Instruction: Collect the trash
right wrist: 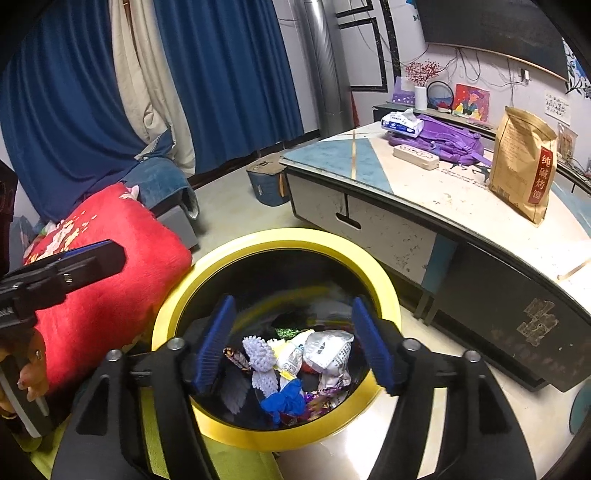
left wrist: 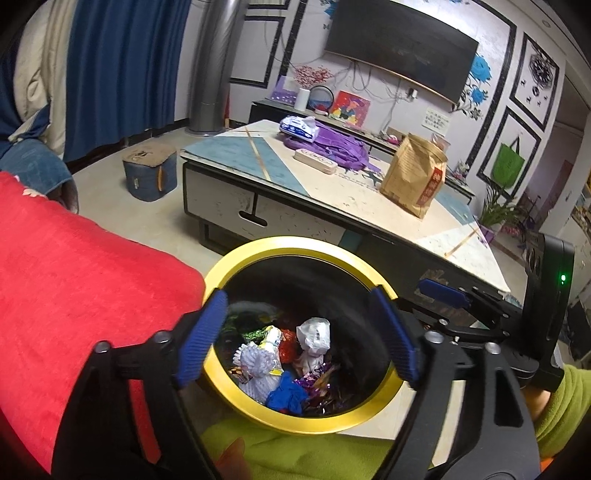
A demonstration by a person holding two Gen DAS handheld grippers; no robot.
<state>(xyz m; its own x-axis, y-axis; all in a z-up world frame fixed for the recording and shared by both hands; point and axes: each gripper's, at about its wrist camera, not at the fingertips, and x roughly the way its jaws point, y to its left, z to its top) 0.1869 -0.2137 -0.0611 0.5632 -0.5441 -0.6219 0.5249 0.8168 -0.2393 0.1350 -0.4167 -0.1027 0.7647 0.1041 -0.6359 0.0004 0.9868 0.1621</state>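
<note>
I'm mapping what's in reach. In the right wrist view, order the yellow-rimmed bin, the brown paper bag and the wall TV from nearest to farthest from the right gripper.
1. Yellow-rimmed bin, directly below the right gripper.
2. Brown paper bag, right, on the table.
3. Wall TV, top right, on the far wall.

A: Bin (right wrist: pixel 384 291) — what colours is it showing?
B: Yellow rim, black inside; beside it, a red cushion (right wrist: pixel 122 258) is showing pale flowers.
A: Behind it?
B: Curtains (right wrist: pixel 229 81) are hanging blue, a backpack (right wrist: pixel 447 144) lying purple.
</note>
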